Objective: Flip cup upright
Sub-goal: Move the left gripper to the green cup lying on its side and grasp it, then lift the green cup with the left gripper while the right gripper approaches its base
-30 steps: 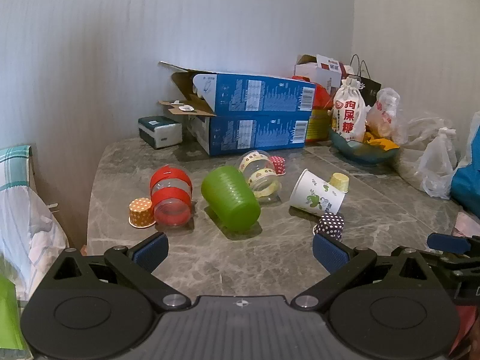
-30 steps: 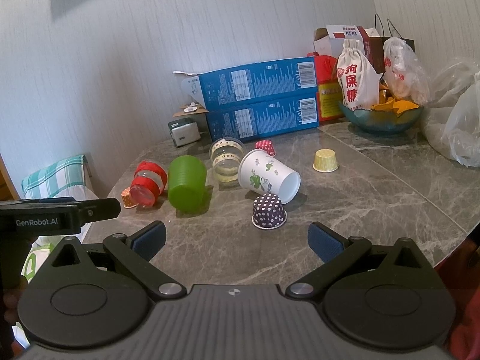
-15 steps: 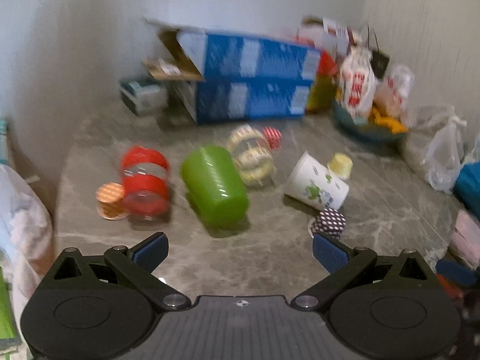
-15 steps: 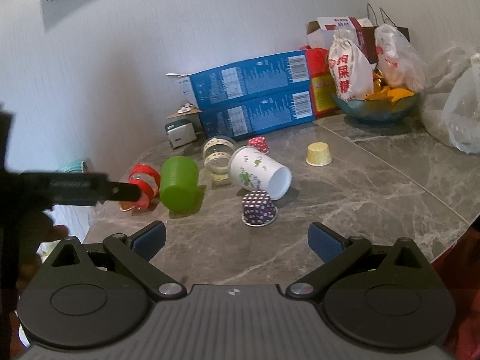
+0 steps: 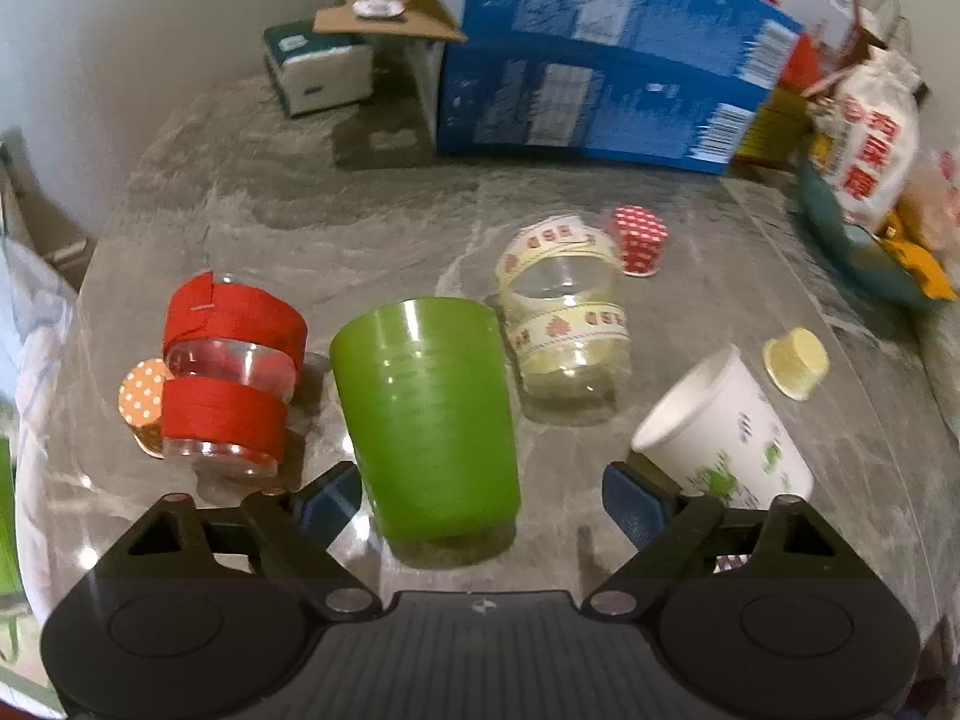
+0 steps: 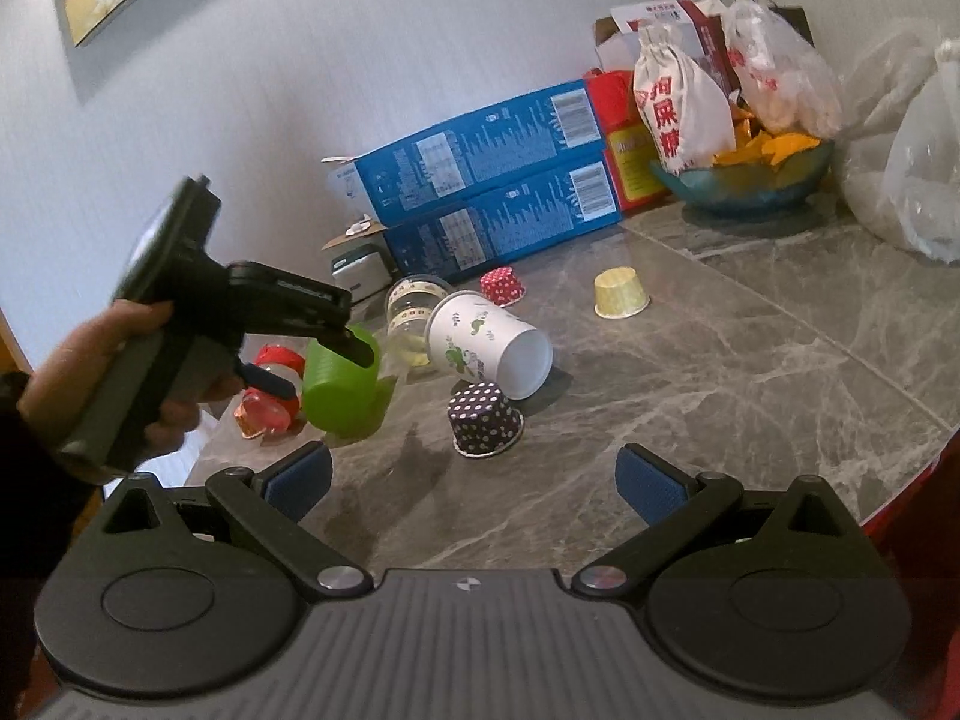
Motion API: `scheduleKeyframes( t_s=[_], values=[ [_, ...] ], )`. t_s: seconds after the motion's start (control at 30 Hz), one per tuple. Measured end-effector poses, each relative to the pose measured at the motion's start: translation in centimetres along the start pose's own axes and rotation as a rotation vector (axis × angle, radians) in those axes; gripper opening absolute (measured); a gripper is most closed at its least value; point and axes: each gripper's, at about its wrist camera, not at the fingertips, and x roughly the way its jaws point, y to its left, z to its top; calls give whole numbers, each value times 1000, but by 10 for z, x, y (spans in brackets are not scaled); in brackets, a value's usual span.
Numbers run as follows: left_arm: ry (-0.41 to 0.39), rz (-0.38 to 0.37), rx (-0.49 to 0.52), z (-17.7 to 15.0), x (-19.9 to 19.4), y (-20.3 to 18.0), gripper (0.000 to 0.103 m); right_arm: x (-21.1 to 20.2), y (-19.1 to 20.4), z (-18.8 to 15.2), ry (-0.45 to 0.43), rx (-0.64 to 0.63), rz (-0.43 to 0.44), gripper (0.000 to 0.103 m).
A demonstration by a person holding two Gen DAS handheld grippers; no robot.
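- The grey marble surface (image 5: 270, 210) carries a ribbed green plastic cup (image 5: 429, 414), lying tipped beside the red-taped clear glass (image 5: 231, 372).
- Its long axis points away from the left claw (image 5: 477, 495); the claw is spread wide, straddling the cup's near end.
- The right claw (image 6: 477, 480) is spread and empty, farther off.
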Motion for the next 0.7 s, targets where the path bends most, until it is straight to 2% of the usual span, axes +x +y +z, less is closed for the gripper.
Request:
scheduleKeyframes(
  t_s=[0.13,0.27,0.4,0.43,0.6,0.7],
  values=[
    [15,45,-10,1,12,-5,88,4,-11,0,9,29,25,102],
    [25,85,-6,4,22,-10,82,8,-17,0,31,53,43,102],
    [38,134,28,2,32,-15,66,6,-16,0,32,48,52,102],
    [40,143,35,1,33,-16,65,4,-15,0,26,45,54,102],
    [-20,166,59,-12,23,-17,65,1,-10,-1,20,30,62,102],
    [-50,127,61,-26,10,-13,65,0,-7,-1,16,24,66,102]
  ],
)
